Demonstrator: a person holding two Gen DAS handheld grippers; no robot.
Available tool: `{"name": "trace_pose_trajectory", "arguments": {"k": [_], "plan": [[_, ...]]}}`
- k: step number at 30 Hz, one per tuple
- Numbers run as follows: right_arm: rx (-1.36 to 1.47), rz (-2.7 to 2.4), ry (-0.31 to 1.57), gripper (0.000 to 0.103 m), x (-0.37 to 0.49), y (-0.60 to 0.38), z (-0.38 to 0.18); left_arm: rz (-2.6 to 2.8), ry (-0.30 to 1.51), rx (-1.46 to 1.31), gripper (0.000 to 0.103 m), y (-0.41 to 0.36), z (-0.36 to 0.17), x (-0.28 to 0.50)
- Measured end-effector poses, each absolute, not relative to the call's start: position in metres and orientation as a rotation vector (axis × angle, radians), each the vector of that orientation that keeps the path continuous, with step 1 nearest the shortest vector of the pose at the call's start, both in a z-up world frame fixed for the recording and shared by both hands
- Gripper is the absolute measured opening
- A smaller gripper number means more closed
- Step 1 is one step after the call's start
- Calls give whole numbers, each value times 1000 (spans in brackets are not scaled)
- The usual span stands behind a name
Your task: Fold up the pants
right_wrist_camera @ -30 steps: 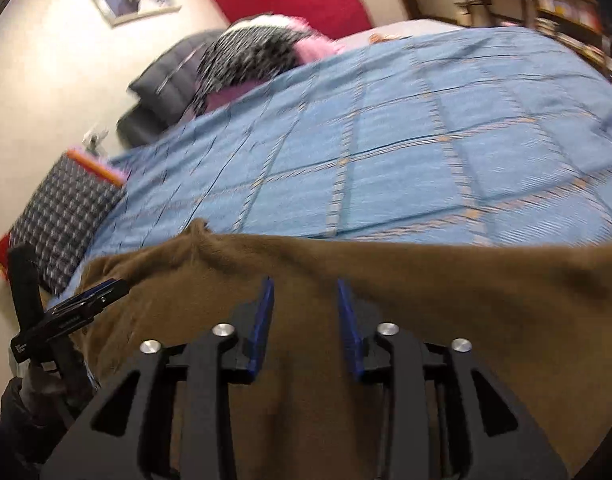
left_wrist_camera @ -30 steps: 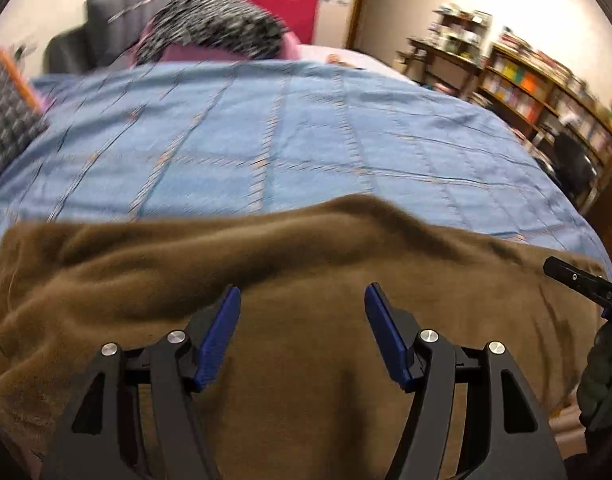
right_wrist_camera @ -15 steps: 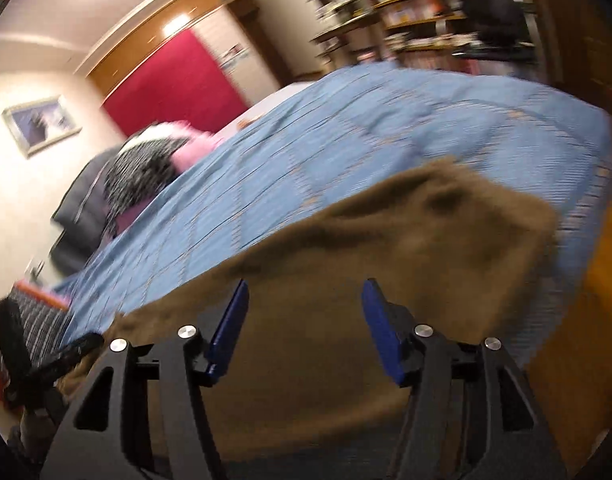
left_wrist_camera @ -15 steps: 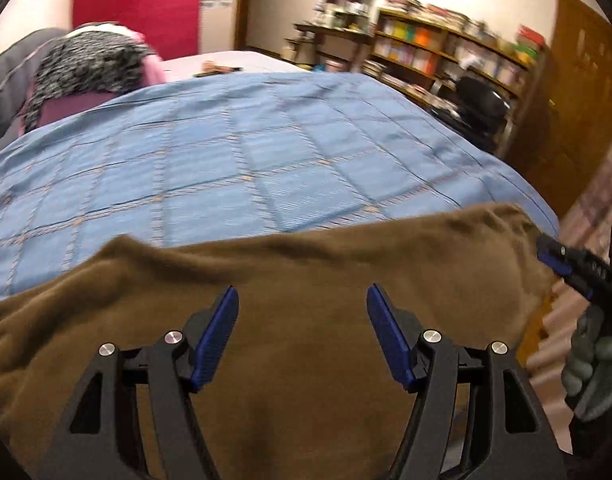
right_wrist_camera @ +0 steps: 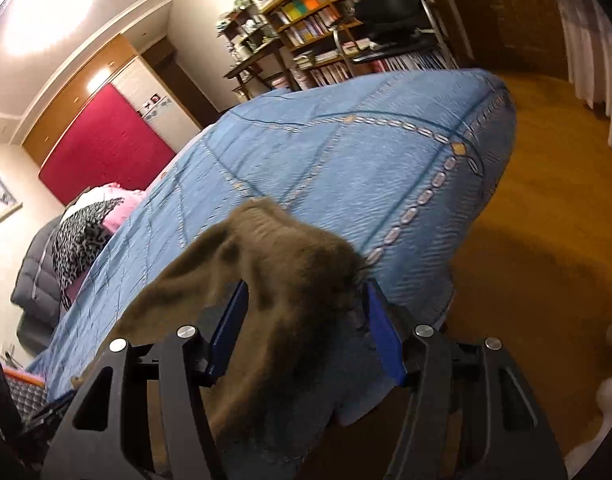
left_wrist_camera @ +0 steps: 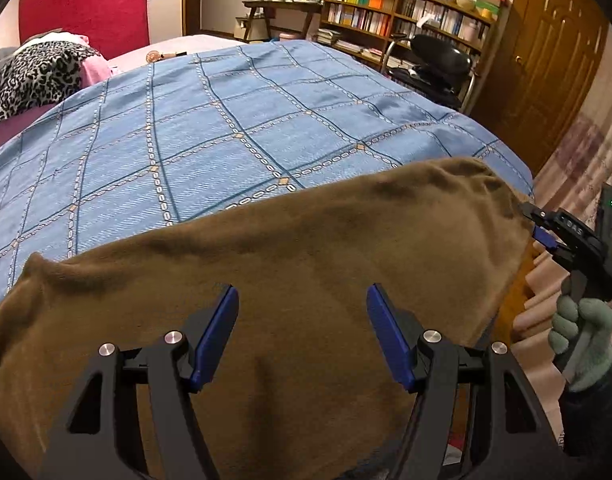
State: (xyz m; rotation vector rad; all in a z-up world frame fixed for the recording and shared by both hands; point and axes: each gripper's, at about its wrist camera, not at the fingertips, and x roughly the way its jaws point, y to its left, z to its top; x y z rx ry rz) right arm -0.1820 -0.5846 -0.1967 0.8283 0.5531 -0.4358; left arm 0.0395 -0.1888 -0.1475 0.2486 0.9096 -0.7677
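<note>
The right gripper [right_wrist_camera: 306,328] is seen with fingers spread around the end of the brown pants [left_wrist_camera: 290,280], not yet pressed on the cloth. For a clean fold, both layers at that end should be gathered before closing; whether both lie between the fingers is uncertain, the view being blurred. The left gripper [left_wrist_camera: 302,336], fingers spread and empty, hovers over the pants' middle. Beyond the pants, which lie along the near edge, the blue bedspread [left_wrist_camera: 210,128] extends.

My left camera looks low across the brown fleece pants [left_wrist_camera: 290,256] toward the wooden bookshelves [left_wrist_camera: 405,20]; my right sits close, seemingly tilted, sharing the blue checked bedspread [right_wrist_camera: 345,168].
</note>
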Motion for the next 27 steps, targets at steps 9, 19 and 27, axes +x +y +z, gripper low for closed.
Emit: {"name": "trace_pose_trajectory", "arguments": {"k": [9,19,27], "plan": [[812,-324,553,61,-162,-592,-202,-762,941,240,67,-195,-153,42],[817,-308,530,41,-146,-595,-210,-787,963,213,67,-199,-152,44],[695,-235,482,33,-147,-563,-160,-845,971,201,67,-209,-145,42]]}}
